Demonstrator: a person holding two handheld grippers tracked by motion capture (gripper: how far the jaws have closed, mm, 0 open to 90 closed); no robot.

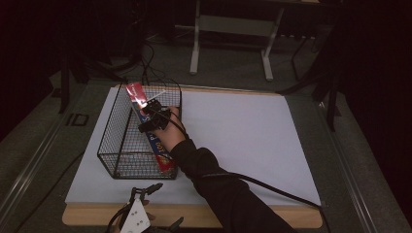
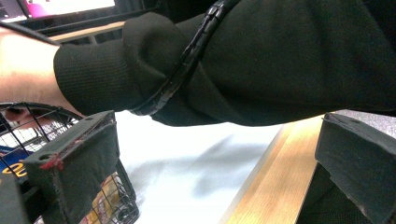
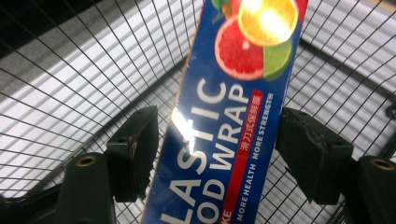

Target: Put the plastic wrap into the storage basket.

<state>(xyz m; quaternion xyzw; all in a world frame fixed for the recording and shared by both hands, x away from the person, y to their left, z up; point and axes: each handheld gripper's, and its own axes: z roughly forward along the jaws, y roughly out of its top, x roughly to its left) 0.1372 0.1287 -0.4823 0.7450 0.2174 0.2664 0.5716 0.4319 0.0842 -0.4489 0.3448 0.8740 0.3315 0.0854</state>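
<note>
Long blue plastic-wrap box (image 3: 224, 126) with citrus print lay slanted in the wire basket (image 1: 116, 141), between the right gripper (image 3: 217, 149) jaws.

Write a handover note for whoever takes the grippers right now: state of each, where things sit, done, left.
Right gripper: jaws open either side of the plastic wrap box, small gaps showing, so not gripping.
Left gripper: open, empty, at the near table edge.
Box: in the wire basket, lying slantwise along its right side, far end up over the rim.
Done: box is in the basket.
Left: probably back the right gripper out.
</note>
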